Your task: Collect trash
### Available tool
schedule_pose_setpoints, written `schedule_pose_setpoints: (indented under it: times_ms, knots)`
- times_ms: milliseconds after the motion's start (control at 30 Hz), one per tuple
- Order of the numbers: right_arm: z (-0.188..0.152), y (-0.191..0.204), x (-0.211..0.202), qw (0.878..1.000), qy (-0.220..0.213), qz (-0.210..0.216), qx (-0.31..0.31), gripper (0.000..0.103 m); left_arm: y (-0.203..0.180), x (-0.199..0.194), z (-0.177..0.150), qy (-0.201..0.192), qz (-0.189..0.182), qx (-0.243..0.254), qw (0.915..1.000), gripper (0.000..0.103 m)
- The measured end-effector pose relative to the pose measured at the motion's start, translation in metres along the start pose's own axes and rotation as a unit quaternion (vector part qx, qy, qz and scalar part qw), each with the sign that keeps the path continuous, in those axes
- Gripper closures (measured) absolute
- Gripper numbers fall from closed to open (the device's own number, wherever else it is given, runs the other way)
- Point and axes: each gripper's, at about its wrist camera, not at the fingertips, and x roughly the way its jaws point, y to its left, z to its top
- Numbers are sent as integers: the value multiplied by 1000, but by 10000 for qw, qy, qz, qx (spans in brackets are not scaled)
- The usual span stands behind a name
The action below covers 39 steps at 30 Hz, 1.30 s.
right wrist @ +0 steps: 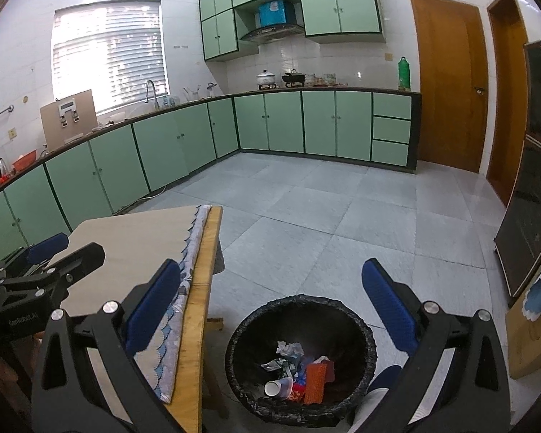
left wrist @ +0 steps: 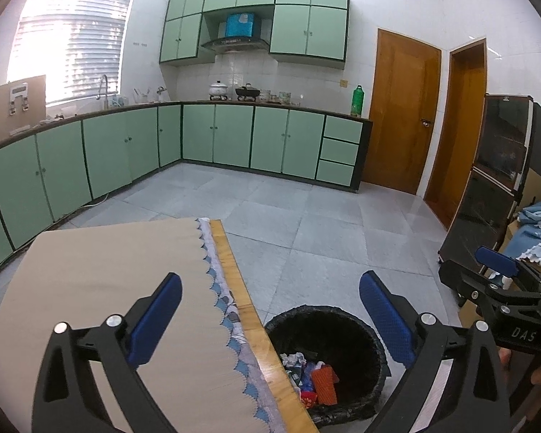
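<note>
Tools above bin holding trash.

Bright, even daylight throughout, streaming in through the white slatted window blinds, blown out to near white at the centre. Soft sheen across the pale grey floor tiles and a glossy streak on the orange-brown wooden door. Strong fisheye bending of the mint-green cabinet fronts; dark vignette at every corner. Sharp centre, mild softness toward the rims. Deep shadow inside the black-lined round bin.
</note>
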Motion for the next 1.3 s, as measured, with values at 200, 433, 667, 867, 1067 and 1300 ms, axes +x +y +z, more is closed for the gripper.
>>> schedule_pose_setpoints:
  times_ms: [200, 433, 667, 867, 1067, 1300]
  knots:
    - [1, 6, -3, 10000, -26, 34, -50, 5, 1, -8, 0, -49, 54, 48, 10000, 6]
    - [1, 9, -2, 9999, -22, 97, -74, 5, 2, -15, -1, -86, 103, 43, 9999, 6]
    - [-2, 15, -3, 9999, -18, 137, -95, 5, 6, -20, 0, -121, 164, 4, 9998, 6]
    - [-2, 17, 0, 9998, 9, 190, -100, 5, 9, -22, -1, -127, 208, -9, 9997, 6]
    - [-1, 19, 2, 9997, 2, 212, -142, 5, 13, -23, -1, -123, 254, -25, 9996, 6]
    - [-2, 26, 4, 9995, 0, 235, -200, 5, 17, -25, -1, -134, 281, -53, 9995, 6]
